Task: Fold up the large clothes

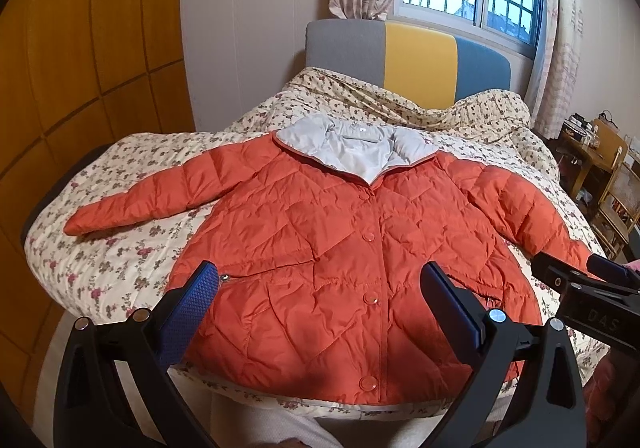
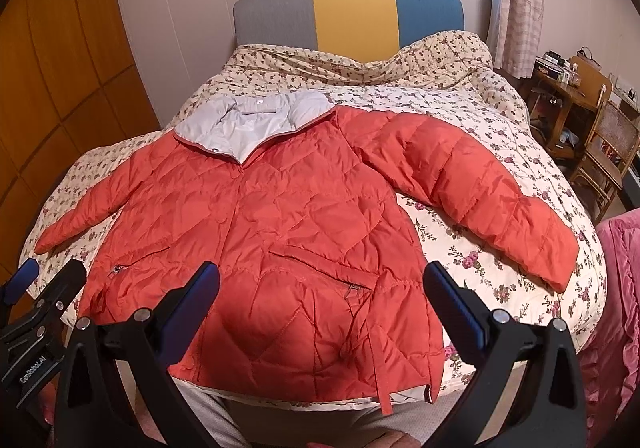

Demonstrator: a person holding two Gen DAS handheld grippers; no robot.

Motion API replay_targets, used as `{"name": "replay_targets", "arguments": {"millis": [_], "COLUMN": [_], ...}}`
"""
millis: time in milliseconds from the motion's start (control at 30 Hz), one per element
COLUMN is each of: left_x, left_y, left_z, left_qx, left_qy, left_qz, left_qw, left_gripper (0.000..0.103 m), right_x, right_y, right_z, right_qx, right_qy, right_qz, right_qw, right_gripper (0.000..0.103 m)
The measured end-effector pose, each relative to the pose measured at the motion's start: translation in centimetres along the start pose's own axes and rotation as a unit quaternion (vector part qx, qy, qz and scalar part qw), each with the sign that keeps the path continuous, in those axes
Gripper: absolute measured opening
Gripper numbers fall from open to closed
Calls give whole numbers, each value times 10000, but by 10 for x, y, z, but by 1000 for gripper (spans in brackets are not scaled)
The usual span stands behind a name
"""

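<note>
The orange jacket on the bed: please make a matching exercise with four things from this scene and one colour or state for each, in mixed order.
Things:
1. jacket
2. collar lining
3. quilt
4. left gripper

Descriptions:
a. cream with flowers
b. open, holding nothing
c. orange, spread flat and buttoned
d. light grey

Pairs: 1-c, 2-d, 3-a, 4-b

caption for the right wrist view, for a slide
Open right gripper hovers over an orange puffer jacket spread flat on a floral quilt.
</note>
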State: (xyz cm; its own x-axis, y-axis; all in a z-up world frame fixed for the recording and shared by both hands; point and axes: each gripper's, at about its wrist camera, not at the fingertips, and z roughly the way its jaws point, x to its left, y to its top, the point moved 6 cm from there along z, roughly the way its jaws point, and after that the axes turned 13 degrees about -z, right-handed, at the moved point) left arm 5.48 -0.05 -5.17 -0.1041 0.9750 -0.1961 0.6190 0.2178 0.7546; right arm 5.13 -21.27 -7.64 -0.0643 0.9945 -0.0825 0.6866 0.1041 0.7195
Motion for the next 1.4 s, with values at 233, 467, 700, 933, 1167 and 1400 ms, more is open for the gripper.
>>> {"name": "replay_targets", "arguments": {"millis": [233,467,700,933,1167,1400], "left_x": [-1,20,23,16,8,1], "left_y": [-8,-12,3,35,90,157], "left_z": [20,62,105,165,229,306], "left_qx": [337,762,679,811,621,526], "left_qy": [-107,-347,91,-183,290,461], "left_qz": [84,-554,-70,231,643,480], "left_qw": [9993,9950,9976,9963,9956,9964], "left_gripper": [100,100,100,100,100,100], "right_x": [-1,-15,-27,-40,-53,-69], "right_y": [-3,1,22,63,112,169], "right_z": [22,73,123,179,230,283], "right_qx": [111,394,613,359,320,252], "right_qy": [103,-9,-279,-239,92,363], "right_qz": [-62,-152,-530,-921,-964,-590], "right_qw": [9999,9991,9963,9948,9948,9973], "right_gripper": [101,101,101,101,101,97]}}
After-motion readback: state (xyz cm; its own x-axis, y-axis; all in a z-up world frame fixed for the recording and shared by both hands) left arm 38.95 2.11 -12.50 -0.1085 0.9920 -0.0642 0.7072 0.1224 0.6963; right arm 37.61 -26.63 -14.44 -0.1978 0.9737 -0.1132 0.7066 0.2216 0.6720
